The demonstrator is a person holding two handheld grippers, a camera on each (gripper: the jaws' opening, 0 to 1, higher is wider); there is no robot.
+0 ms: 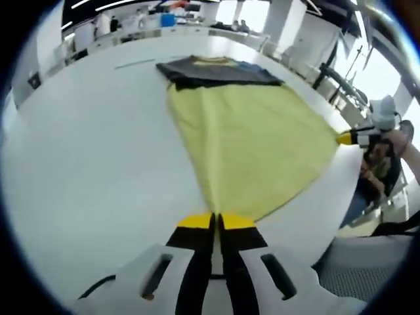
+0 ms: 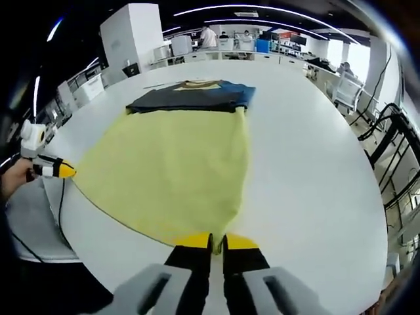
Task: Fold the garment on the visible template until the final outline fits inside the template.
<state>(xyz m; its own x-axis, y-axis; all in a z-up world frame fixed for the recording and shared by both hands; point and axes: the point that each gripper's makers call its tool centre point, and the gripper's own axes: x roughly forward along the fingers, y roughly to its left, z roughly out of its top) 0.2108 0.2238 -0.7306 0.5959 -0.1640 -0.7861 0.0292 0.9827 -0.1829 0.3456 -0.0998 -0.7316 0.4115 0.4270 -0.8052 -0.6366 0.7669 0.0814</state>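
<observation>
Left gripper view shows your left claw point(image 1: 216, 220) clenched on one near corner of the yellow garment point(image 1: 252, 141), its yellow-tipped jaws pressed together with fabric pinched between them, and the cloth fans away from that corner across the white tabletop point(image 1: 92, 151). Right gripper view shows your right claw point(image 2: 217, 241) likewise clamped on the other near corner of the same yellow garment point(image 2: 170, 170), so you hold the hem edge at both ends with the claws well apart. At the far end a dark, flat rectangle point(image 2: 193, 95) lies across the garment; whether it is the template or a folded dark part of the garment, you cannot tell from here. The near hem sits right at the tabletop edge, so the first risk is dragging cloth off the side if you pull toward yourself before lifting. Judging by the slack curve of the hem between your claws, uneven lifting would skew the fold and leave one side outside the outline. Thin fabric can also slip from a corner pinch under tension, so keep both pulls gentle and matched. Carrying the hem too far could cover the dark rectangle and hide what must stay visible.
</observation>
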